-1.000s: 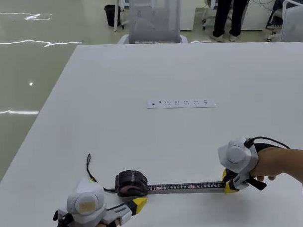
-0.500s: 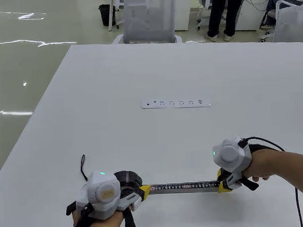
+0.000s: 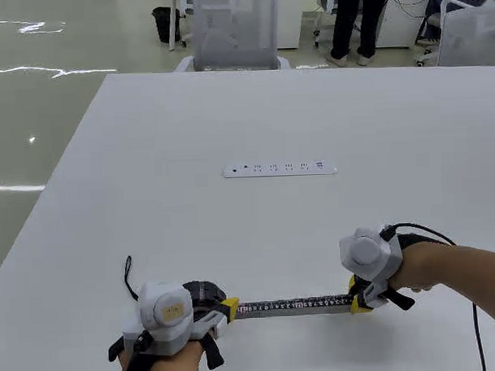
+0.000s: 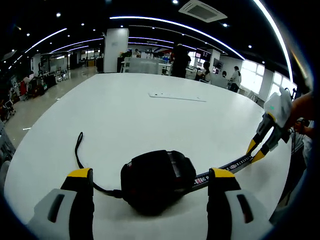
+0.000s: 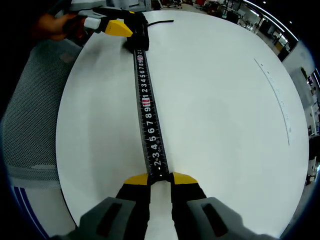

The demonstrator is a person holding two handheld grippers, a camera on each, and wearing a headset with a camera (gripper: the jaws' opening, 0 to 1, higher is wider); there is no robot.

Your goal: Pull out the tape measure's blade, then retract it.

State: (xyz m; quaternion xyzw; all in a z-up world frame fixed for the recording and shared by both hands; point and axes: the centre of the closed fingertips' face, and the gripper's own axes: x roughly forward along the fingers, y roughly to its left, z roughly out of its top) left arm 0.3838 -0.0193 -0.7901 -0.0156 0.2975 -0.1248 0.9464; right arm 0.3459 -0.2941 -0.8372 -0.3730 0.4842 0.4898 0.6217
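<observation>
Judging handling first: the tape measure case (image 3: 206, 293) reads as a compact, rigid, fairly weighty body, best clasped across its flat sides. The blade (image 3: 294, 305) looks like thin sprung steel, stiff along its length and liable to snap back, so its end is the place to pinch.

Head view: the case lies at lower left on the white counter (image 3: 229, 113), with the left gripper (image 3: 219, 310) over it. The blade runs rightward along the counter to the right gripper (image 3: 359, 304) at lower right. A power strip (image 3: 279, 169) lies well apart, mid-frame.

Left gripper view: the case is black and rounded, at lower centre between the fingers (image 4: 80, 176), which stand wide with a gap on each side. A black cord (image 4: 79, 150) trails from it leftward.

Right gripper view: the fingers (image 5: 136, 179) are pinched narrow on the blade's end at bottom centre. The blade is dark with white numerals and one mark in red, and it runs up to the case at upper left.
</observation>
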